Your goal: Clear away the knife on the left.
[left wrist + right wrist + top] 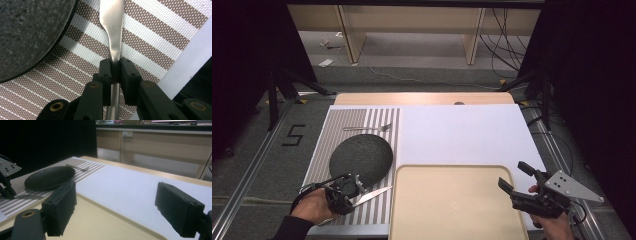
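A silver table knife lies on the striped placemat, just below the dark round plate. My left gripper is shut on the knife's handle. In the left gripper view the pads press both sides of the handle, and the knife's blade points away beside the plate's rim. My right gripper is open with nothing between its jaws, over the right edge of the beige tray. In the right gripper view, that gripper faces across the table.
A fork lies on the placemat beyond the plate. A white mat covers the table's middle and right. The tray's surface is bare. Cables and wooden furniture legs stand on the floor behind the table.
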Available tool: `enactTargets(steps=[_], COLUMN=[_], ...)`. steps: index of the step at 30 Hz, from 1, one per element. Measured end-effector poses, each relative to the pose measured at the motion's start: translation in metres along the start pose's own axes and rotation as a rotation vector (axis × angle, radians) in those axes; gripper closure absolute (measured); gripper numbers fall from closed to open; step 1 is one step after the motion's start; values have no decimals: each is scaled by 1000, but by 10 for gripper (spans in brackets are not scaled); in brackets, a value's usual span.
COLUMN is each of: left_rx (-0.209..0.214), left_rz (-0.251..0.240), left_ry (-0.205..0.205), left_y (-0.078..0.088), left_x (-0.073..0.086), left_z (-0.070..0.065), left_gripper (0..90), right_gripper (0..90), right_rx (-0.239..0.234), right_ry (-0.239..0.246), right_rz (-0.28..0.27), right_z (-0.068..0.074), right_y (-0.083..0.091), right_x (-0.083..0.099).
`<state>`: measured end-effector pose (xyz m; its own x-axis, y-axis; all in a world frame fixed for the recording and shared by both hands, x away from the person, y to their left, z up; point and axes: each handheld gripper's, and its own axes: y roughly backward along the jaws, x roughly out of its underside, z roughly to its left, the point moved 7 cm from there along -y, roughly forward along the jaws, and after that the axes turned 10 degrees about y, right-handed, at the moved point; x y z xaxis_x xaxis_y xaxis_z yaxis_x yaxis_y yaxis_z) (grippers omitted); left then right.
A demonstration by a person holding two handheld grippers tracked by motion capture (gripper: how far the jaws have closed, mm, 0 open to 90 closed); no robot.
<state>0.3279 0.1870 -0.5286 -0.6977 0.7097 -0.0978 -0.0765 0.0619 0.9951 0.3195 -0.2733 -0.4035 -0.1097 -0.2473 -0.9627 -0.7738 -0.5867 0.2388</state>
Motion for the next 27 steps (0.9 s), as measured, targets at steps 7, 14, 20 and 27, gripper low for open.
enactTargets(steps=[7, 14, 20, 27], left_rx=[9, 16, 57, 123], left_rz=[1, -35, -110, -235], left_ry=[-7, 9, 49, 96], left_y=[0, 4, 15, 37], left_x=[0, 1, 1, -7], left_z=[1, 2, 1, -6], left_gripper=[799, 801, 802, 802], right_gripper=[187, 189, 190, 191], right_rx=[8, 13, 12, 11], right_ry=[-1, 0, -3, -5], right_rz=[6, 8, 12, 10], right_z=[-1, -2, -2, -2], right_y=[0, 0, 0, 0], right_x=[0, 1, 1, 1])
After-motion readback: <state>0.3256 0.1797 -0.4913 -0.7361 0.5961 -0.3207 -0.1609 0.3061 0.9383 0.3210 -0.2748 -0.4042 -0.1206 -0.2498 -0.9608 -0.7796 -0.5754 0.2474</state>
